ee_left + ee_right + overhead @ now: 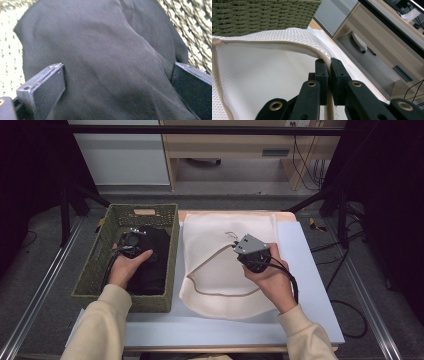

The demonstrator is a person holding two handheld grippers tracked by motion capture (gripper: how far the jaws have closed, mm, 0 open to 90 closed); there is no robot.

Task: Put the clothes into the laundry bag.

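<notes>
Left gripper (117, 85) hangs released, jaws wide, black cloth (100, 50) in the basket (95, 265) directly beneath and nearest it; right gripper (329, 72) clenches the mesh bag's (262, 75) zipper rim, holding it up.

black garment (105, 62) | white mesh bag (220, 270), beige zipper | olive-green woven basket (95, 270)

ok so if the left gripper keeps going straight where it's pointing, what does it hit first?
The black garment in the woven basket. The left gripper has its jaws open on either side of the cloth, seemingly very close, so it likely meets the fabric first, then the basket's bottom.
</notes>
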